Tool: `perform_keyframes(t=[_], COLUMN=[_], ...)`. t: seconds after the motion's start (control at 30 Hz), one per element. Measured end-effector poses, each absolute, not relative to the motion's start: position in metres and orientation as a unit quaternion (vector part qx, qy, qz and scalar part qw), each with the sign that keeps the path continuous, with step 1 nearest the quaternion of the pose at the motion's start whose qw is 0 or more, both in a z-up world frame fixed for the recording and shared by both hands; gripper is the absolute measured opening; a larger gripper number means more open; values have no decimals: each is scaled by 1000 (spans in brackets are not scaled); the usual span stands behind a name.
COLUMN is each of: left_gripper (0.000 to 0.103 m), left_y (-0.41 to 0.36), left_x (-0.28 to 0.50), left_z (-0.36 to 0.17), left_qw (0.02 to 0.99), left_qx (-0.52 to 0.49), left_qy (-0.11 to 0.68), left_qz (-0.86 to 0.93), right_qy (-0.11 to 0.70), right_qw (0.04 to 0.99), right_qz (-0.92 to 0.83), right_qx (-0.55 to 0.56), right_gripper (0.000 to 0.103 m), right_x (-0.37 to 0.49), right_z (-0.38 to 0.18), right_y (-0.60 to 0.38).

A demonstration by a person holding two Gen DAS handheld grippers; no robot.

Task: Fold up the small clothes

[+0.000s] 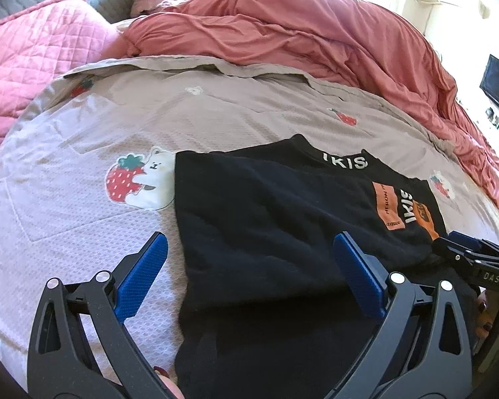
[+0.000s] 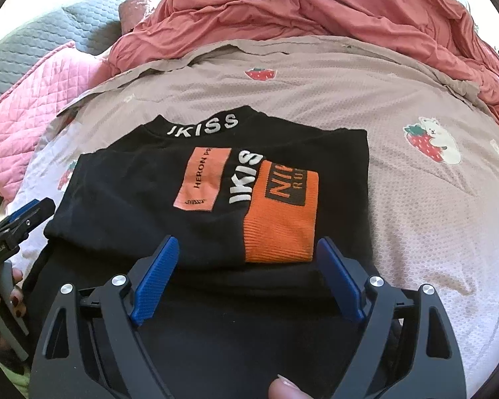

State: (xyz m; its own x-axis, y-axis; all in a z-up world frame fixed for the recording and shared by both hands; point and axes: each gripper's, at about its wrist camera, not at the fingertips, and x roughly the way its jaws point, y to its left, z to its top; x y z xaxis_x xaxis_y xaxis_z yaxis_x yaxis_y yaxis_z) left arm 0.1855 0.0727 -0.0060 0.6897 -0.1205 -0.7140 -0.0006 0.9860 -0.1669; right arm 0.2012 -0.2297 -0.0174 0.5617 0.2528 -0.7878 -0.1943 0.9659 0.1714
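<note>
On the bed, upon a mauve quilted bedspread (image 2: 316, 93) printed with strawberries and white bears, lies the black sweatshirt (image 2: 143, 183), partly folded into a roughly rectangular bundle. Its collar, farthest from the cameras, bears white lettering reading "IKISS". On the body of the sweatshirt are a salmon rectangular patch with small dark text, a vertical white "IKISS", and a ribbed orange cuff (image 2: 279, 212) with a black label, folded across the front. Behind the sweatshirt a rumpled rust-red duvet (image 2: 316, 10) is heaped; to the sweatshirt's left are a pink quilted cover (image 1: 26, 66) and a grey quilted surface.

The left gripper (image 1: 249, 276) stands wide apart and released, its blue pads empty: one pad is over the bedspread beside the sweatshirt's left edge, the other over the black fabric. The right gripper (image 2: 246, 276) is likewise released, jaws spread above the sweatshirt's near edge just below the orange cuff, pressing on nothing.

The label text on the cuff is cut off by the fold. The sweatshirt's near portion merges into dark shadow beneath the grippers, so its hem and further folds cannot be made out. Only fingertips of the person show at the picture edges.
</note>
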Motion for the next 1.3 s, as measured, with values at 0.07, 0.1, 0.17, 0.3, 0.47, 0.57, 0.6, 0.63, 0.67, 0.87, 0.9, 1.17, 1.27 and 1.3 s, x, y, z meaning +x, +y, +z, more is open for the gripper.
perform_keyframes(t=[0.07,0.1,0.17,0.3,0.47,0.57,0.6,0.63,0.67,0.87,0.9,1.17,1.27,1.3], left_gripper=[93,93,93,93,93,93,93,93,93,93,93,93,93,93], left_y=[76,78,80,87,90,92,93,93,94,91,90,88,88,88], left_x=[183,181,177,171,163,156,154,153,151,140,138,129,125,123], left_z=[-5,-4,-3,-2,-1,-1,0,0,0,4,4,1,2,2], left_qw=[917,918,920,921,923,925,926,926,927,933,933,932,932,932], left_qx=[-80,-80,-80,-90,-89,-87,-87,-87,-88,-81,-78,-72,-74,-74], left_qy=[390,387,383,378,374,370,367,366,365,351,351,355,355,355], left_qz=[-30,-27,-22,-17,-9,-5,-2,-3,-3,-9,-9,-2,-1,0], right_qy=[446,445,441,433,425,422,421,419,418,412,410,397,395,396], right_qw=[885,886,888,892,895,897,897,898,898,900,901,907,907,907], right_qz=[128,128,128,127,128,128,127,127,127,130,131,135,137,137], right_qx=[34,34,35,39,41,43,43,43,44,49,48,47,46,45], right_gripper=[85,85,85,85,85,85,85,85,85,85,86,97,97,97], right_x=[200,199,198,194,187,184,183,182,181,173,171,158,155,154], right_z=[-13,-11,-7,2,11,15,16,17,18,22,24,30,31,31], right_y=[-230,-231,-232,-236,-241,-244,-245,-245,-246,-250,-250,-253,-254,-254])
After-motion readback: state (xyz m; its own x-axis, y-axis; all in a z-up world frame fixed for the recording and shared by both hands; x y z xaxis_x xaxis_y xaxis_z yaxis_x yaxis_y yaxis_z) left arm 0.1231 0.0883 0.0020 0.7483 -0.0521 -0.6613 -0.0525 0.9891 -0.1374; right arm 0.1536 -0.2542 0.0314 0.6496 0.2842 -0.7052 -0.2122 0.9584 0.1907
